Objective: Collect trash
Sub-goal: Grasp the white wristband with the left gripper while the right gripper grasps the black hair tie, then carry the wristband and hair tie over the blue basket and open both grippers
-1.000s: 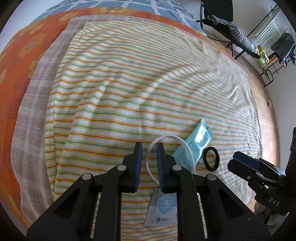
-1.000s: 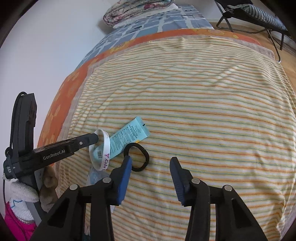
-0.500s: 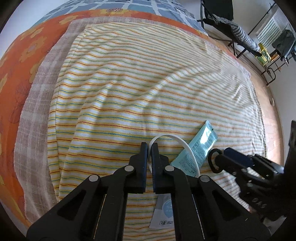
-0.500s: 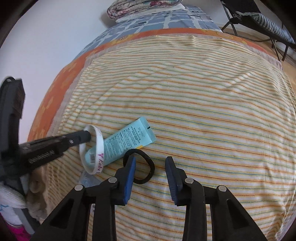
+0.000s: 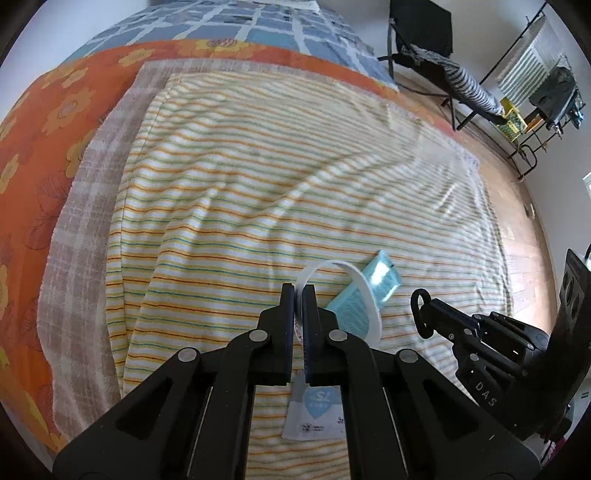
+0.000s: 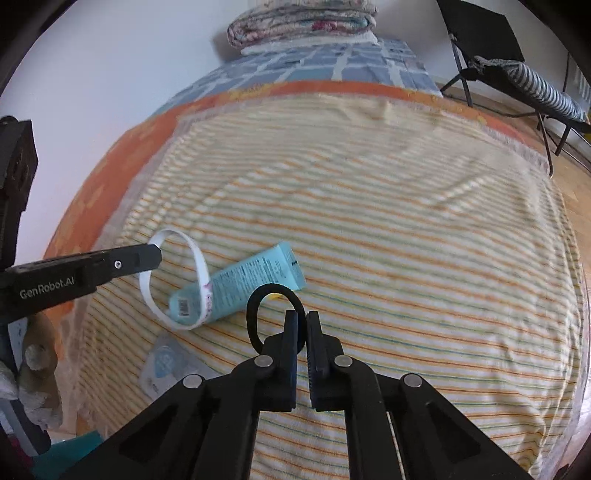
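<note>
My left gripper (image 5: 299, 291) is shut on a white wristband (image 5: 364, 291) and holds it lifted above the striped blanket; the band also shows in the right wrist view (image 6: 201, 280). My right gripper (image 6: 302, 318) is shut on a black hair tie (image 6: 255, 314), also lifted; the hair tie shows in the left wrist view (image 5: 419, 310). A light blue tube (image 6: 255, 280) lies on the blanket between the grippers and shows in the left wrist view (image 5: 369, 291). A white sachet with a blue heart (image 5: 314, 413) lies under my left gripper and shows in the right wrist view (image 6: 166, 363).
The striped blanket (image 5: 229, 206) covers a bed, over an orange flowered cover (image 5: 33, 122) and a blue checked sheet (image 5: 258, 33). Folded bedding (image 6: 303, 22) is stacked at the head. A folding chair with striped cloth (image 5: 458, 77) stands on the wooden floor at right.
Both grippers closed, the left on the wristband and the right on the hair tie, and lifted them off the blanket. The tube and sachet stayed where they lay.
</note>
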